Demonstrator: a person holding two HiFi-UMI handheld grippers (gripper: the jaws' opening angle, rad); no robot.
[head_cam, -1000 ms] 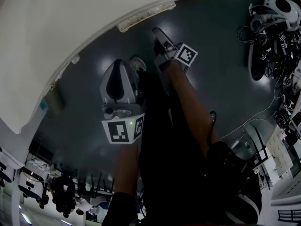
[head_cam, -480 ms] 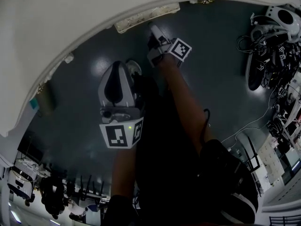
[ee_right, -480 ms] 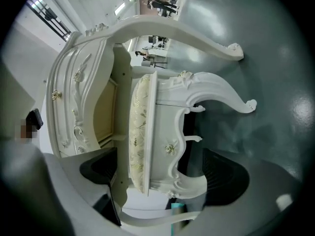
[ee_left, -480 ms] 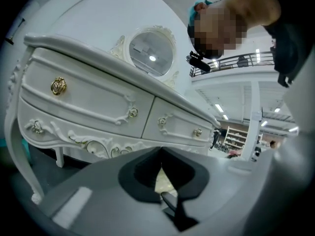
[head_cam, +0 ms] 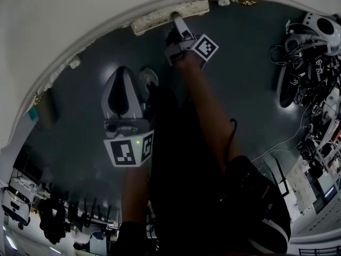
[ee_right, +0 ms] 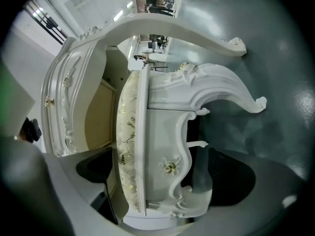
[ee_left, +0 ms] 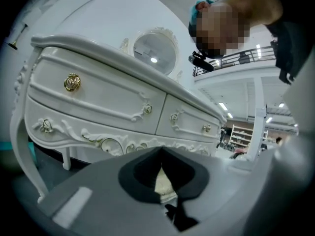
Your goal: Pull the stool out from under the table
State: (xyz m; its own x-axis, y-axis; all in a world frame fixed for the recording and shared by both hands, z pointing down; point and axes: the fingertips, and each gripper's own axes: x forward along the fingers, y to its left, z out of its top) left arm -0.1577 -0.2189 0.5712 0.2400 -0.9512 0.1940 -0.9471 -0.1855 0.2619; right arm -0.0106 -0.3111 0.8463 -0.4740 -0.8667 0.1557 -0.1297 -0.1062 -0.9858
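Observation:
The stool [head_cam: 165, 16] shows only as a cream cushioned seat edge under the rim of the white table [head_cam: 80, 20]. My right gripper [head_cam: 177, 21] reaches up to that edge. In the right gripper view the stool [ee_right: 162, 132], with its carved white frame and floral cushion, fills the gap of the right gripper [ee_right: 165, 176]. Its jaws have just been opening and stand wide on either side of the seat rim. My left gripper [head_cam: 125, 72] hangs over the dark floor short of the table, holding nothing. Its tips meet in the left gripper view [ee_left: 160, 154], facing the table's drawers [ee_left: 98, 97].
The person's dark-clothed legs [head_cam: 186, 169] stand right behind both grippers. Headsets and cables [head_cam: 309, 47] crowd the floor at the right, with more gear at lower left [head_cam: 53, 217]. An oval mirror [ee_left: 154, 53] stands on the table. A curved table leg [ee_right: 197, 33] arches beside the stool.
My right gripper has moved up the picture to the stool's seat edge under the table rim. My left gripper has drifted left and slightly lower in the picture.

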